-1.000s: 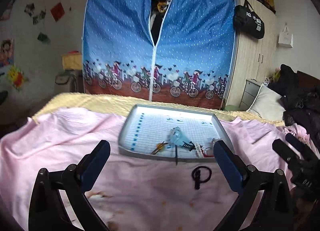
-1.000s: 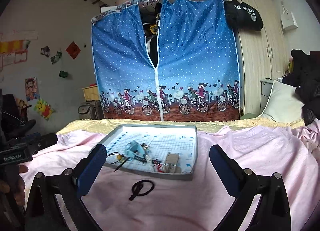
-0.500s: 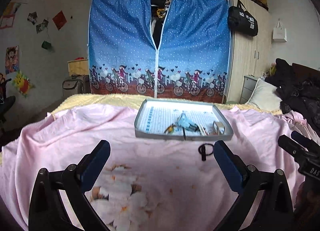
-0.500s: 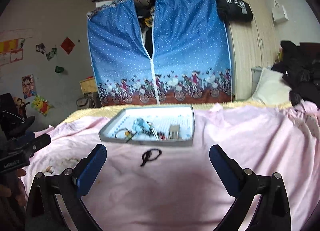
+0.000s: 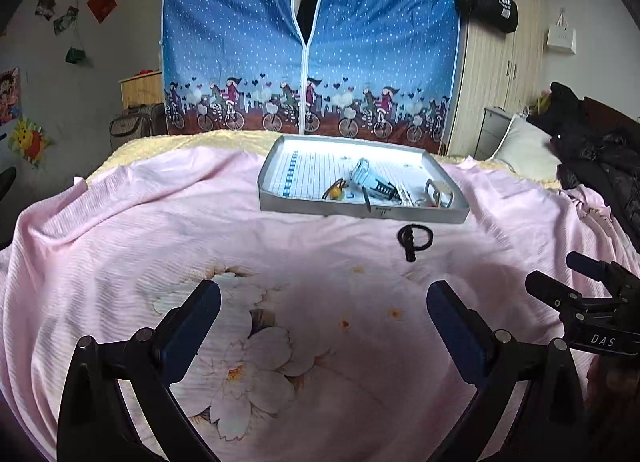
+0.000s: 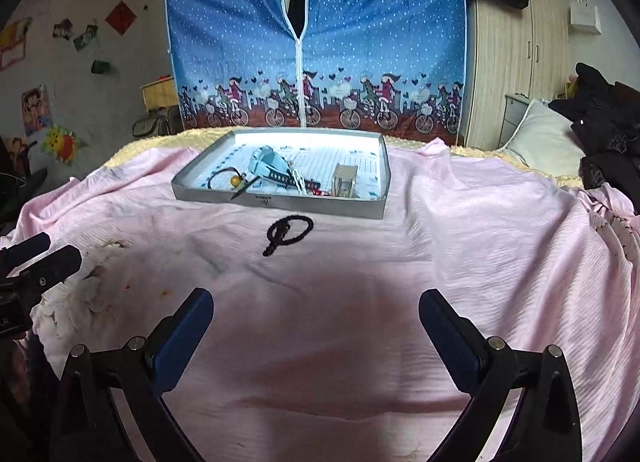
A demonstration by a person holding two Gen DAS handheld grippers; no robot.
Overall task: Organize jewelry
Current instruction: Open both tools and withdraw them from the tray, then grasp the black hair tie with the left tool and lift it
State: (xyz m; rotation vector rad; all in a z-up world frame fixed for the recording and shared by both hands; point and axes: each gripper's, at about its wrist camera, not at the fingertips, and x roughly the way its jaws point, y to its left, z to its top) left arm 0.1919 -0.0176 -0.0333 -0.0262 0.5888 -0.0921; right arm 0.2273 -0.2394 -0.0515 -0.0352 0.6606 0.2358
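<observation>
In the grey tray [image 6: 280, 203] lies tangled jewelry [image 6: 276, 173]; both tongs [image 5: 323, 306] [image 6: 316, 310] gape empty.

Pink floral bedsheet [image 5: 120, 246] over a yellow blanket [image 5: 168, 143]. Blue fabric wardrobe [image 5: 308, 41], zip part-open, bicycle print. Wooden wardrobe [image 5: 496, 73] with hung black bag [image 5: 486, 1]. White pillow [image 5: 524, 149]; dark clothing [image 5: 592, 149] just beside it.

Bare pink bedsheet [image 6: 340, 302] lies open on the near side of the tray [image 6: 280, 201], broken only by a black hair tie [image 6: 289, 230] just beside the tray's near wall.
</observation>
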